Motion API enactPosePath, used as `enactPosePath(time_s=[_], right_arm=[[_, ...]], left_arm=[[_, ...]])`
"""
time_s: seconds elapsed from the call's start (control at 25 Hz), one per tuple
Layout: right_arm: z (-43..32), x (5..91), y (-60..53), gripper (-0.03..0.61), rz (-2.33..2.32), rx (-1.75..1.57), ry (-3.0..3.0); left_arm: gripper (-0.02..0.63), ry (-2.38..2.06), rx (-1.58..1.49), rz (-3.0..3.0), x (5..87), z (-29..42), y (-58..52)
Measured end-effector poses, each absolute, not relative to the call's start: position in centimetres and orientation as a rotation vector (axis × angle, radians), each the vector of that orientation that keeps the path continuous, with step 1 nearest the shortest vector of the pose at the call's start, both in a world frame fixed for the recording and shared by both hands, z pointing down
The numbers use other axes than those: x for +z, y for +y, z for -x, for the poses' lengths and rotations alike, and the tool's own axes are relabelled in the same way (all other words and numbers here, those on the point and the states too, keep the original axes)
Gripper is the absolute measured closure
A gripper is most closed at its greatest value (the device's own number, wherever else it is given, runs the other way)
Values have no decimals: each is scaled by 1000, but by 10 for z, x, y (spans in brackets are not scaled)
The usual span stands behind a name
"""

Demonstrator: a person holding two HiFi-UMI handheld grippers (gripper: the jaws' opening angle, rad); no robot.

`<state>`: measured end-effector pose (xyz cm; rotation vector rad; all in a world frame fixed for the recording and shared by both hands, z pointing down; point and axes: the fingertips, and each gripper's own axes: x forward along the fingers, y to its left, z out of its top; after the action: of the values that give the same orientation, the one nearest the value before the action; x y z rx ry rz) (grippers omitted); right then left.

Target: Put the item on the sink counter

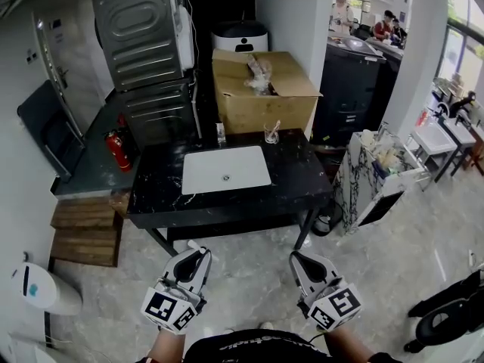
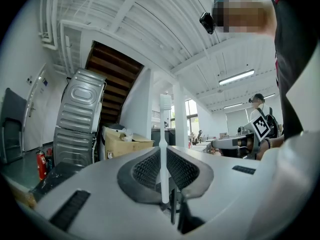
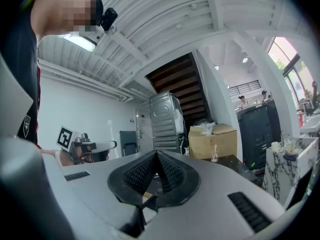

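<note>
Black marble sink counter (image 1: 302,176) ahead — left gripper (image 1: 195,255) tight on white toothbrush (image 2: 163,144) — right gripper (image 1: 301,257) jaws together

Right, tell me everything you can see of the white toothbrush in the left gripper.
The white toothbrush is a slim, one-piece stick that looks like plastic, with a slightly wider head at the top; its bristles cannot be made out. It stands upright, clamped low on its handle between the ribbed black pads of the left gripper, and most of its length rises clear above the jaws. Only the pads touch it. It is held in the air over the floor, short of the black sink counter.
</note>
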<state>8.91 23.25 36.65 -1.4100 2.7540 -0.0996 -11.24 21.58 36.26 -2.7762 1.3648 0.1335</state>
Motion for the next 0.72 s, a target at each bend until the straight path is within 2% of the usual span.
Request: enactPosePath(time_s=[0.72], right_arm=[[-131, 386, 206, 541, 1315, -173, 2789]], left_arm=[[568, 1482, 106, 2724, 363, 81, 210]])
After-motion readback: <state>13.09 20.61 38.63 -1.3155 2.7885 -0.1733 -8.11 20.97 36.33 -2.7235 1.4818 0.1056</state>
